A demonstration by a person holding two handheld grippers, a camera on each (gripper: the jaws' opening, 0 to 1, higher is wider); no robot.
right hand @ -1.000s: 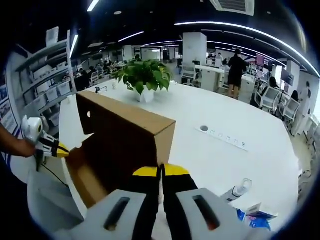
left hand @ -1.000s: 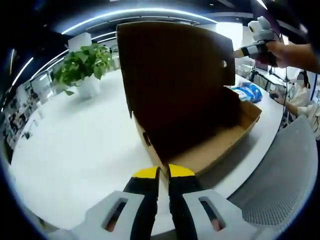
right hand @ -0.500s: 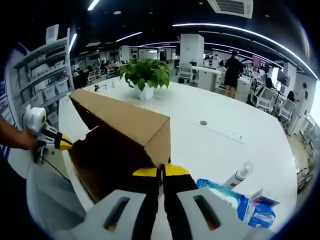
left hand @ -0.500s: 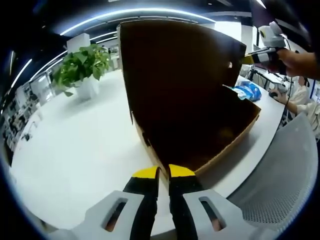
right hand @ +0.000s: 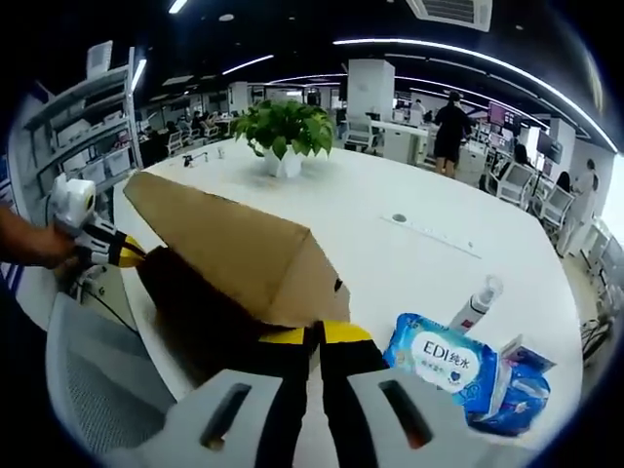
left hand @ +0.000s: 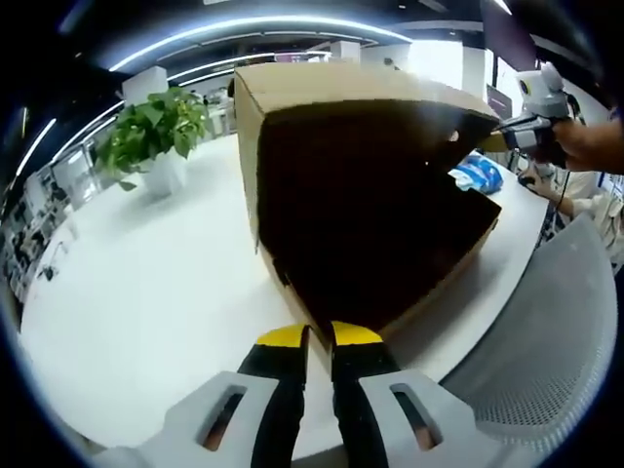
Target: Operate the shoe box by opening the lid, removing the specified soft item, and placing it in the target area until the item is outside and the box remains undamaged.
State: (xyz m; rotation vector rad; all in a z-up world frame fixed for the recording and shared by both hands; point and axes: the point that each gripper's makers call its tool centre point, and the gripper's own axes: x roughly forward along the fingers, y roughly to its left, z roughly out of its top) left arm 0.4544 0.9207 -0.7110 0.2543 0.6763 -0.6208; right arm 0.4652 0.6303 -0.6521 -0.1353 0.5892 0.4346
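Because both grippers, left (left hand: 314, 336) and right (right hand: 312, 333), pinch the raised lid (right hand: 229, 249) of the box (left hand: 390, 210) with jaws pressed together, a hard tug could tear the cardboard; the soft item inside is hidden in shadow.

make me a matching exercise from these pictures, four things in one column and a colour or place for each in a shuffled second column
Things:
1. box
2. plant
3. wipes pack
4. spray bottle

Colour or place:
A. blue, marked EDI, flat on the table near the right gripper
B. brown cardboard, lid partly raised
C. green leaves in a white pot, far across the table
D. white, just behind the blue pack

Pairs: 1-B, 2-C, 3-A, 4-D
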